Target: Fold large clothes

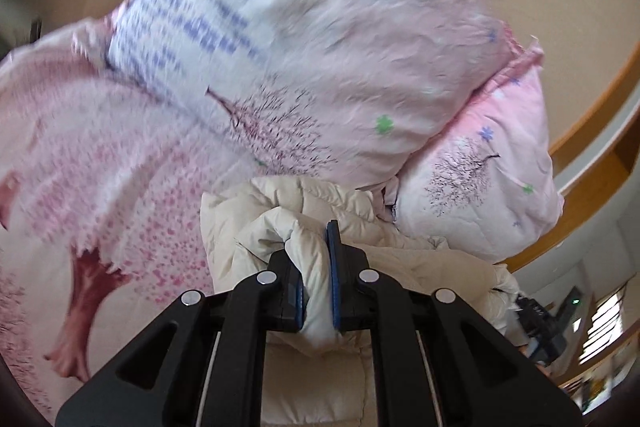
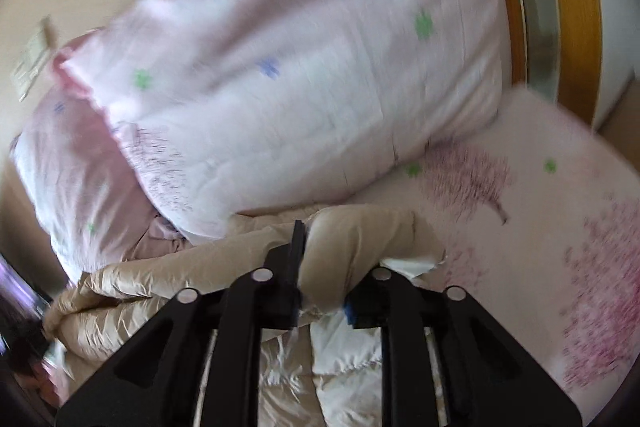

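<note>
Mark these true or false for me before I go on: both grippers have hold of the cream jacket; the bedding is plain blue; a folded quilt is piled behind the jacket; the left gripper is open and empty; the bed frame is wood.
1. Both grippers grip the cream jacket. True: the left gripper and the right gripper each pinch a fold of it.
2. The bedding is plain blue. False: the bed sheet is pink with tree prints.
3. A folded quilt is piled behind the jacket. True.
4. The left gripper is open and empty. False: it is shut on jacket fabric.
5. The bed frame is wood. True, it looks wooden.
</note>
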Demonstrator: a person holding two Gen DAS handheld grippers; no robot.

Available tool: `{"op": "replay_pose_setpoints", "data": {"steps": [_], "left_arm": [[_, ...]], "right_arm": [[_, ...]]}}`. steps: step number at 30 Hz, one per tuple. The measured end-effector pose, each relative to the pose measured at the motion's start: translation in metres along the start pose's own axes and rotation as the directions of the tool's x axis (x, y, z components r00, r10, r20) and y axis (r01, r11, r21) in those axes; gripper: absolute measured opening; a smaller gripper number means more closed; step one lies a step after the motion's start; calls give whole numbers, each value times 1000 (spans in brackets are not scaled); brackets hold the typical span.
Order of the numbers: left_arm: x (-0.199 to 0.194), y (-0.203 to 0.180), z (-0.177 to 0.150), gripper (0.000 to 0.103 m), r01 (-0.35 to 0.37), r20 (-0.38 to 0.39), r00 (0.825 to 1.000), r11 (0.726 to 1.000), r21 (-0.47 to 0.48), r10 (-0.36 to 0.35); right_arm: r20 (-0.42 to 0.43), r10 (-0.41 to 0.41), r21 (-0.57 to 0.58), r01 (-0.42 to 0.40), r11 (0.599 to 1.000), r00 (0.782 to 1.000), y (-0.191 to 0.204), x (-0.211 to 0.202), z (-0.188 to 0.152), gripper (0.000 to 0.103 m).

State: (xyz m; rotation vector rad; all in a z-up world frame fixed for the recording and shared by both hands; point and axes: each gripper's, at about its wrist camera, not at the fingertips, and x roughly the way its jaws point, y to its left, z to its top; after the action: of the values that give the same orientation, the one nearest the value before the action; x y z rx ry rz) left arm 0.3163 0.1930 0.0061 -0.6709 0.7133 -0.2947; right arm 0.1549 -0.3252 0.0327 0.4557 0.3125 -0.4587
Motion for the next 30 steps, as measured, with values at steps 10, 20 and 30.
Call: {"op": "replay_pose_setpoints", "data": {"steps": [10, 20, 30], "left_arm": [[6, 11, 15, 69, 87, -11, 996, 986, -140, -90], [-7, 19, 1, 75, -111, -42, 993, 994, -2, 111], [3, 9, -17, 11, -134, -72, 987, 986, 100, 141]], "right_arm": [[-147, 148, 250, -108, 962, 978, -25, 47, 31, 69], [-205, 21, 53, -10, 999, 979, -46, 27, 22, 66], [-202, 88, 31, -83, 996, 975, -35, 15, 9, 9]]}}
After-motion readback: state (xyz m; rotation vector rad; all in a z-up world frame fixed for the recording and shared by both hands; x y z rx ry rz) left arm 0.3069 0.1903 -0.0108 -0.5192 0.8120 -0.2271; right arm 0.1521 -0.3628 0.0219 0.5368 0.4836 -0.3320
